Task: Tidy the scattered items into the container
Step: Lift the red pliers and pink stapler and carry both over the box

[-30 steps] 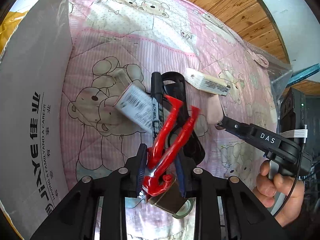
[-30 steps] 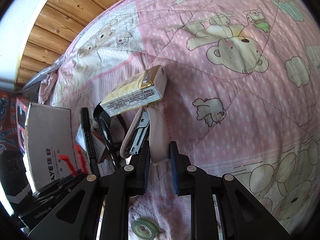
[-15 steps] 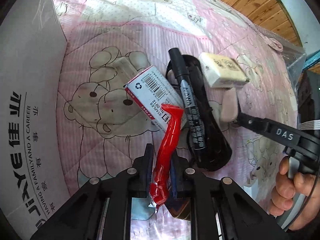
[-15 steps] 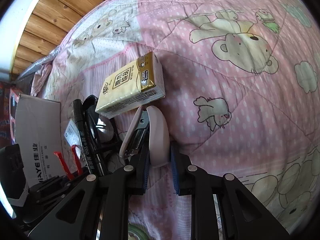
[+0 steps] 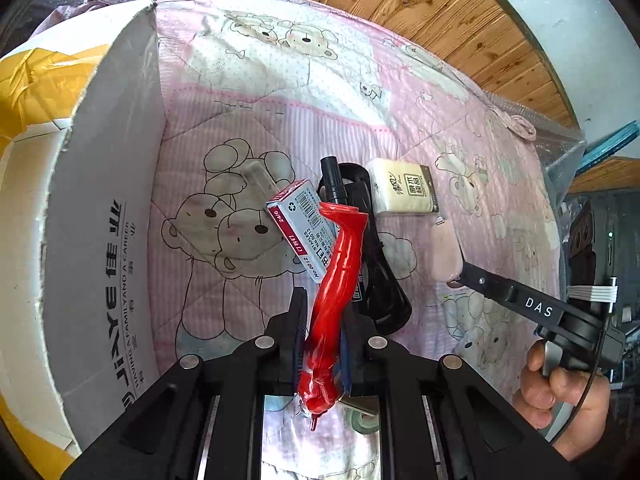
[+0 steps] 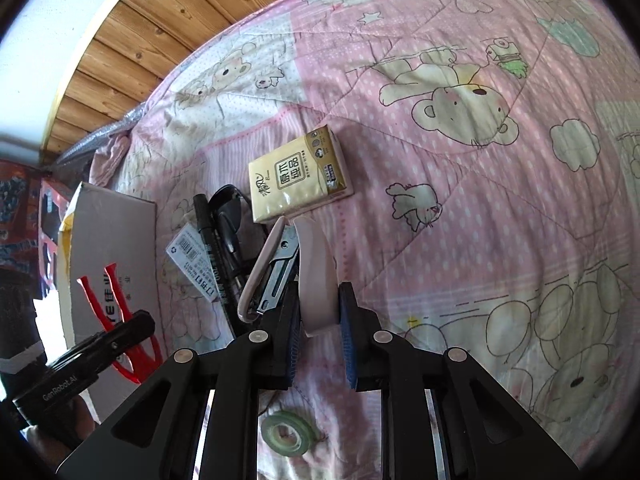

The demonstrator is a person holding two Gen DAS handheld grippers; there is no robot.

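My left gripper [image 5: 322, 320] is shut on red-handled pliers [image 5: 340, 272], whose handles point forward over the pink bear quilt [image 5: 256, 120]. The cardboard box [image 5: 100, 220] stands open just to its left. My right gripper [image 6: 318, 320] is shut on a pink stapler [image 6: 316, 272], held above the quilt near the pile. On the quilt lie a staple box [image 5: 304, 228], a black marker [image 5: 332, 176], a black case-like object [image 5: 380, 292] and a tissue pack [image 6: 298, 176]. The left wrist view shows the stapler [image 5: 446, 256] at the right.
A green tape roll [image 6: 286, 436] lies on the quilt under my right gripper. A hand [image 5: 560, 392] holds the right gripper's handle. Wooden wall panels [image 5: 400, 4] run behind the bed. Yellow plastic [image 5: 36, 80] lines the box. Open quilt [image 6: 480, 220] stretches to the right.
My left gripper has risen and drawn back with the pliers, whose handles now overlap as one. The right gripper has pulled the stapler back from the tissue pack.
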